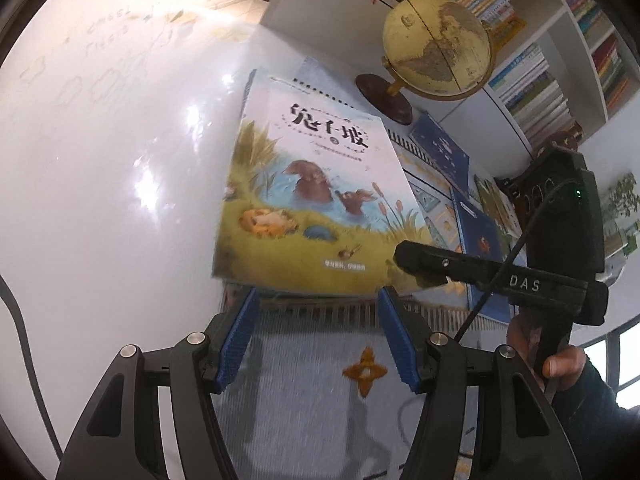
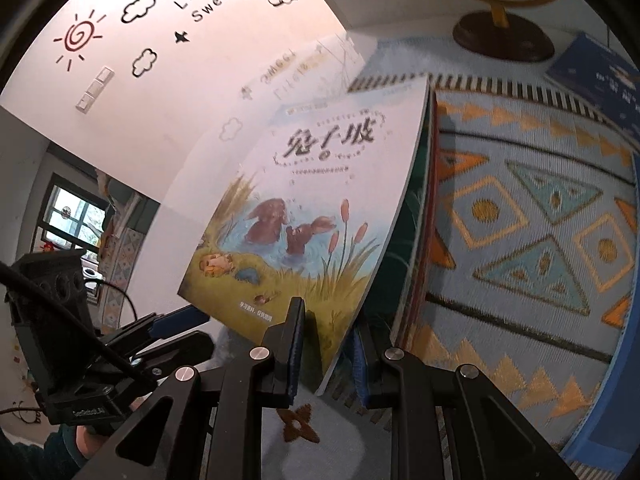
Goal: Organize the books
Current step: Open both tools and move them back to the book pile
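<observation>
right gripper pinches the lower corner of the rabbit picture book; one dark finger lies on the cover and the other sits behind the edge, jaws nearly together on the thin book. book is held tilted, cover toward the camera, its lower edge over the patterned rug. beneath and beside it, red and green edges of a stack of books show; judged: the grip keeps the book over the stack so it can be laid square on top.

left gripper is spread, blue pads either side of the book's near edge, not pressing it as far as the left wrist view shows. judged: placed there to steady or align the edge, not to carry.

other items: globe on a wooden base stands beyond the book, near the bookshelf. a dark blue book and another blue book lie loose on the rug, well apart from the stack, not yet gathered.

risk, judged: a corner pinch lets the book pivot or sag.
</observation>
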A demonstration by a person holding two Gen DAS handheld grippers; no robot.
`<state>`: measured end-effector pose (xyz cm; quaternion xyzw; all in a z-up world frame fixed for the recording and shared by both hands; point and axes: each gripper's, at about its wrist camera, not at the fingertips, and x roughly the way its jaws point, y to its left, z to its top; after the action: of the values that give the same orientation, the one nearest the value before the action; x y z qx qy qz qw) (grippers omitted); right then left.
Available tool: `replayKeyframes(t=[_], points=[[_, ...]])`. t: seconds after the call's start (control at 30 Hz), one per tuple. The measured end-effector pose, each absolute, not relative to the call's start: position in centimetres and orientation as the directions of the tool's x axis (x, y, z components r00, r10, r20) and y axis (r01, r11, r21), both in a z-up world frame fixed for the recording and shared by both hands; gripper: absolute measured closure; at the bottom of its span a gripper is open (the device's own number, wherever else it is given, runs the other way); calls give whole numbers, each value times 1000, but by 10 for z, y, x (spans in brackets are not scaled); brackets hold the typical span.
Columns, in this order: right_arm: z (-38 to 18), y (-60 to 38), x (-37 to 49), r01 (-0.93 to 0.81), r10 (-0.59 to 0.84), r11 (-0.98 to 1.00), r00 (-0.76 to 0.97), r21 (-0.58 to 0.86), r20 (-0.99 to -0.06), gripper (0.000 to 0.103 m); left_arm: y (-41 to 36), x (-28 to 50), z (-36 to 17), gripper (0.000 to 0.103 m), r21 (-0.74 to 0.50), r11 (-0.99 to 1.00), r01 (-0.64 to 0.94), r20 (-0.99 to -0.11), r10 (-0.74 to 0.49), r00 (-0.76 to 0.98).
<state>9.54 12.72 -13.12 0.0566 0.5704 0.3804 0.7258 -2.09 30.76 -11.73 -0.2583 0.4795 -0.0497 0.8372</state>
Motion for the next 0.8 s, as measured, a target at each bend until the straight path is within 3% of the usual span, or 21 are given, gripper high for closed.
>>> replayKeyframes(t=[0.47, 0.8], points=[[-127, 101, 98, -425, 615, 729, 63, 536, -786, 83, 297, -43, -94, 43, -436, 878, -198, -782, -261, 566], [-98, -5, 29, -371, 589, 781, 172, 502, -789, 83, 183, -54, -74, 42, -437, 899, -38, -769, -351, 534]])
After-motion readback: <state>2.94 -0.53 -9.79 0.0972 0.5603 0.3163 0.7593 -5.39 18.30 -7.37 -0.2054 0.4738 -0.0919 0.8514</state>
